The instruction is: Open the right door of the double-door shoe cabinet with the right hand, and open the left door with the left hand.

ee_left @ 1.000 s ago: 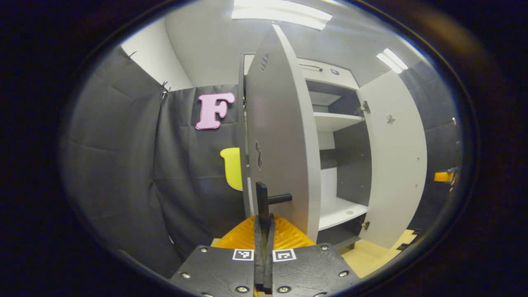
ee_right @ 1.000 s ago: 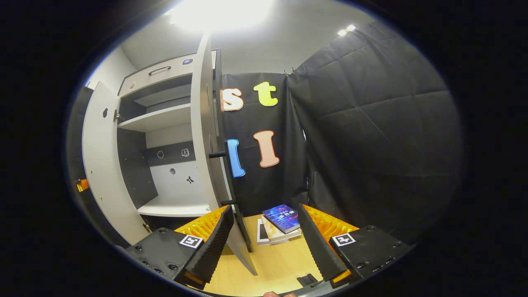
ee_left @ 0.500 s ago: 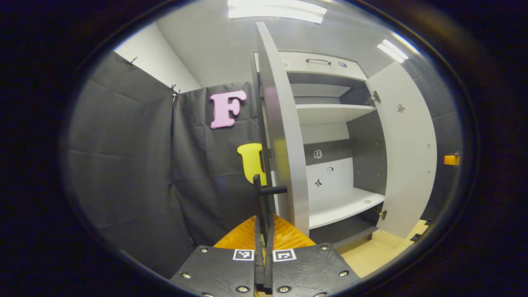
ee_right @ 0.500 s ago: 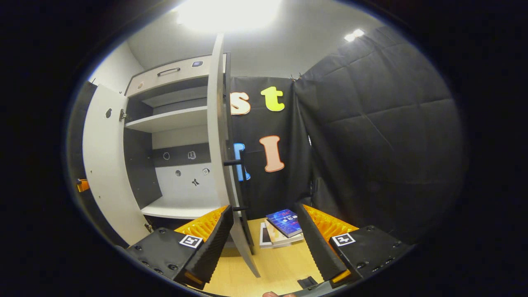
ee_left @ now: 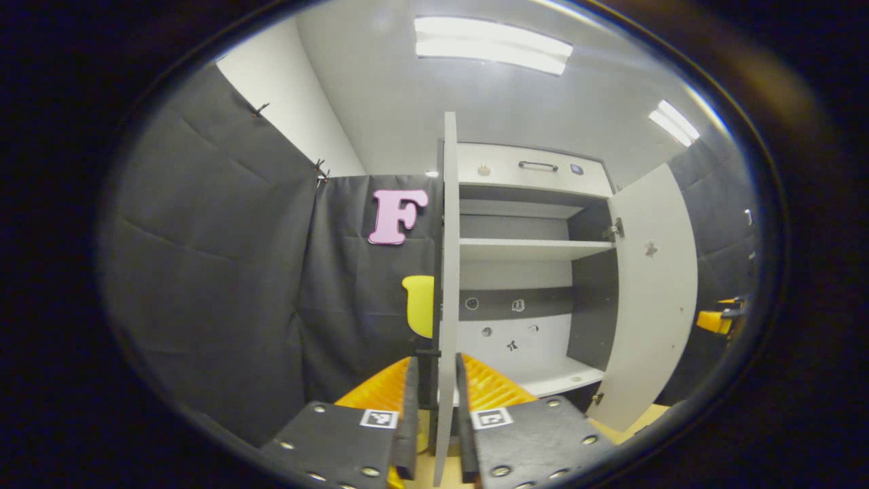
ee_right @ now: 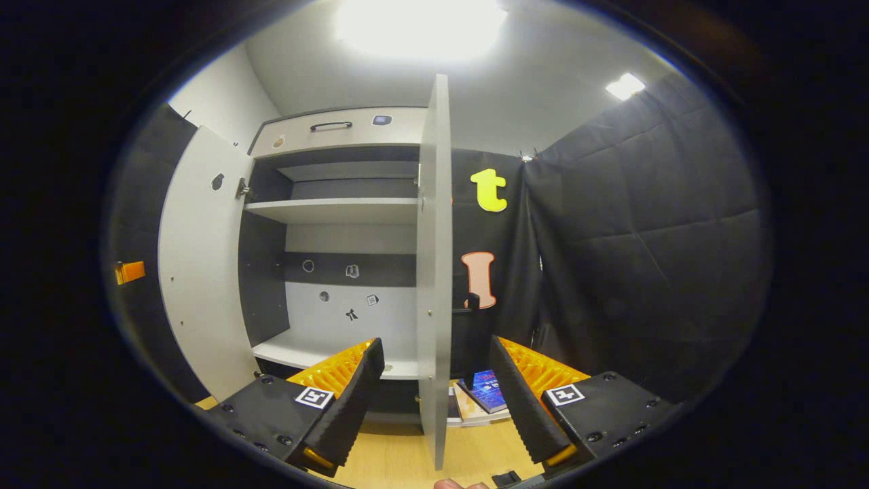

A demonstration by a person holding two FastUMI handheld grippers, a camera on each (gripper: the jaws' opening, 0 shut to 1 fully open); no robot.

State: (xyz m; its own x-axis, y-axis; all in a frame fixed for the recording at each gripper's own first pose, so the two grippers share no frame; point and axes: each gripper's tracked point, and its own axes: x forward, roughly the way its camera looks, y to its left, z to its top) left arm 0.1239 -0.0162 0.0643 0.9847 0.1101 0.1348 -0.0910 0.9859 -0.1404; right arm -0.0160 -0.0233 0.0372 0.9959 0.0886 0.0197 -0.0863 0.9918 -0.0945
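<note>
A: Grey laminate, seen edge-on. That is the left door (ee_left: 447, 272), and it stands between the fingers of the left gripper (ee_left: 436, 363). Is the gripper clamped on it?

B: I judge not. The fingers are parted a little and flank the door's edge, with a sliver of gap showing on each side. The dark bar handle (ee_left: 425, 353) sits just left of the panel. The right gripper (ee_right: 434, 343) is spread wide, and the right door (ee_right: 433, 272) stands edge-on beyond its fingers, untouched.

A: So what does the step need?

B: Both doors look swung fully out from the shoe cabinet (ee_left: 529, 166), so the opening seems done. What's left is to let go cleanly. Draw each gripper straight back along the door's plane. A sideways drift would nudge the panel on its hinges.

A: And the materials?

B: The doors are flat, matte, thin-edged boards. They will probably swing freely at a light touch. Inside the cabinet are pale shelves (ee_left: 529, 249) against a darker back band with small stickers on it. Some glossy-covered books (ee_right: 485, 390) lie stacked on the smooth wooden floor (ee_right: 394, 455) by the right door's foot.
</note>
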